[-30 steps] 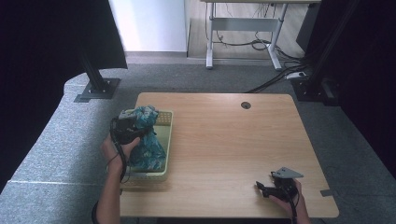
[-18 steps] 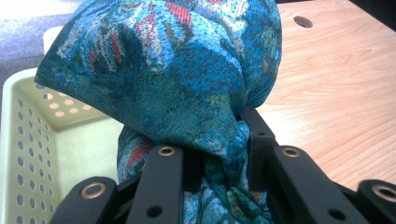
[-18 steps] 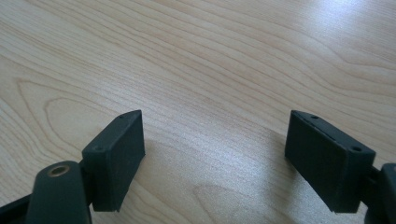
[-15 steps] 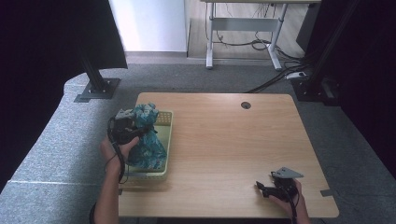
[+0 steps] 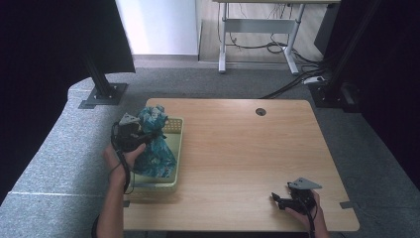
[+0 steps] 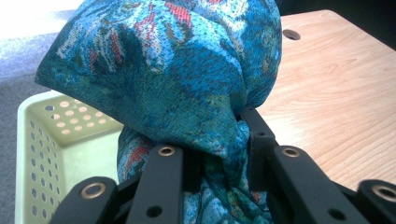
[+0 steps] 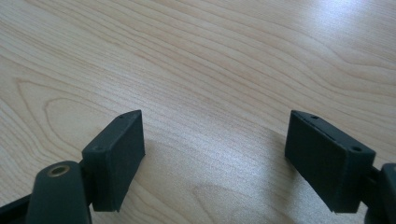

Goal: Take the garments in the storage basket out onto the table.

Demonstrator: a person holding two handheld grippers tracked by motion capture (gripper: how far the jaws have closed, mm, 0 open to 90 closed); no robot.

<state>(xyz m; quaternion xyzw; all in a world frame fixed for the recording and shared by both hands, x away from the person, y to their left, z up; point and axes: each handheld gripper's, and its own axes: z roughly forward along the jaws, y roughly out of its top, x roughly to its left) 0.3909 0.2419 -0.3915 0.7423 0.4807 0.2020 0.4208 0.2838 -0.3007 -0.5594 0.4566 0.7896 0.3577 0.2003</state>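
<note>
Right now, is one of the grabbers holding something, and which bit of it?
The left gripper is pinching the blue patterned cloth at a bunched-up part, over the basket. The right gripper is open, holding nothing.

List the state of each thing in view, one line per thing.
Left gripper: shut on the cloth, held over the basket.
Blue patterned cloth: bunched, gripped, hanging into the basket.
Perforated basket: upright at the table's left edge.
Right gripper: open, nothing between its jaws, above bare table.
</note>
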